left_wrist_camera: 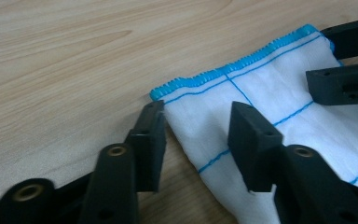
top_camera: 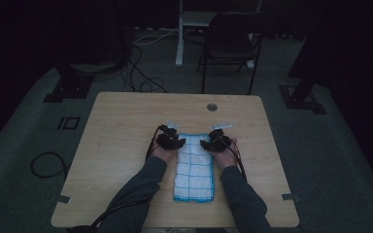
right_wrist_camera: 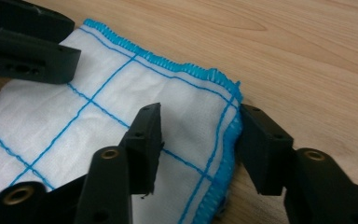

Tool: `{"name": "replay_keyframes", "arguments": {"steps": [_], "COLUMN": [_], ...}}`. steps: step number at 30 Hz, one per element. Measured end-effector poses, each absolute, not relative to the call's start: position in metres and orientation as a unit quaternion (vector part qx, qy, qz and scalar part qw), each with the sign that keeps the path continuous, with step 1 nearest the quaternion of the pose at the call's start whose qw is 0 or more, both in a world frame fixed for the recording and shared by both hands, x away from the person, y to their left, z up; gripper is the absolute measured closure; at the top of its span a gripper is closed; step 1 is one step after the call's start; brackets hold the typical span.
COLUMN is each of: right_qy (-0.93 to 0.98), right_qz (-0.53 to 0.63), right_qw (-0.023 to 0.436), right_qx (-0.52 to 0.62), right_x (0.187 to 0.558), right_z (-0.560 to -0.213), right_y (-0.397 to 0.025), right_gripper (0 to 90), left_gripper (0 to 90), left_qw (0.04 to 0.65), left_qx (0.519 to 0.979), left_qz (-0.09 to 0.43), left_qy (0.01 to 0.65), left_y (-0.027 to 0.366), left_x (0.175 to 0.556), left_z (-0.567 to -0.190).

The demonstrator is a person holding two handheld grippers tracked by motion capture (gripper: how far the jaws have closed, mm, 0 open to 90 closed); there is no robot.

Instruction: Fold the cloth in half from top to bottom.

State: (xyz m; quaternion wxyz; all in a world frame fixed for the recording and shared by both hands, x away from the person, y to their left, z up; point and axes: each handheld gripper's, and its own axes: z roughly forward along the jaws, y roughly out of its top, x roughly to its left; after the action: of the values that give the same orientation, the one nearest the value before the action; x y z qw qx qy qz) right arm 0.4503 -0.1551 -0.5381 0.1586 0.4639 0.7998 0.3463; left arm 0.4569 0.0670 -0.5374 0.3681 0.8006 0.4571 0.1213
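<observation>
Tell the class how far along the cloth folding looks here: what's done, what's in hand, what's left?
Done: the white cloth already lies as a long narrow strip on the table, apparently folded. In hand: the left gripper and right gripper sit open astride its far corners, nothing clamped. Left, probably: closing on both corners and folding the strip over.

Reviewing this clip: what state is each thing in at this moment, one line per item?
Cloth: folded into a long strip, lying flat on the table.
Left gripper: open, jaws straddling the cloth's far left corner.
Right gripper: open, jaws straddling the far right corner.
Chair: upright, unoccupied, beyond the table.
</observation>
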Motion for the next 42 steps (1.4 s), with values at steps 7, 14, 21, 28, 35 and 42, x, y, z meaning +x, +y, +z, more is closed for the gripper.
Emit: {"name": "replay_keyframes", "arguments": {"steps": [7, 14, 21, 28, 35, 42], "right_qy": [0.806, 0.804, 0.803, 0.795, 0.793, 0.789], "right_qz": [0.351, 0.361, 0.366, 0.386, 0.399, 0.412], "right_qw": [0.140, 0.111, 0.120, 0.128, 0.133, 0.140], "right_qx": [0.455, 0.459, 0.454, 0.449, 0.440, 0.433], "right_x": [0.451, 0.457, 0.458, 0.459, 0.458, 0.455], "right_z": [-0.537, -0.535, -0.527, -0.512, -0.500, -0.490], "right_y": [-0.152, -0.155, -0.154, -0.158, -0.161, -0.168], "right_gripper": [74.1, 84.0, 84.2, 84.1, 84.1, 83.9], "left_gripper": [81.6, 87.2, 87.3, 87.4, 87.3, 87.2], "left_qw": [0.368, 0.362, 0.372, 0.397, 0.411, 0.428], "left_qx": [0.797, 0.799, 0.794, 0.789, 0.786, 0.786], "left_qz": [0.092, 0.075, 0.083, 0.102, 0.111, 0.120], "left_qy": [0.470, 0.474, 0.474, 0.457, 0.447, 0.430], "left_y": [0.068, 0.069, 0.072, 0.074, 0.075, 0.073], "left_x": [0.461, 0.467, 0.468, 0.468, 0.467, 0.465], "left_z": [-0.537, -0.534, -0.529, -0.508, -0.497, -0.482]}}
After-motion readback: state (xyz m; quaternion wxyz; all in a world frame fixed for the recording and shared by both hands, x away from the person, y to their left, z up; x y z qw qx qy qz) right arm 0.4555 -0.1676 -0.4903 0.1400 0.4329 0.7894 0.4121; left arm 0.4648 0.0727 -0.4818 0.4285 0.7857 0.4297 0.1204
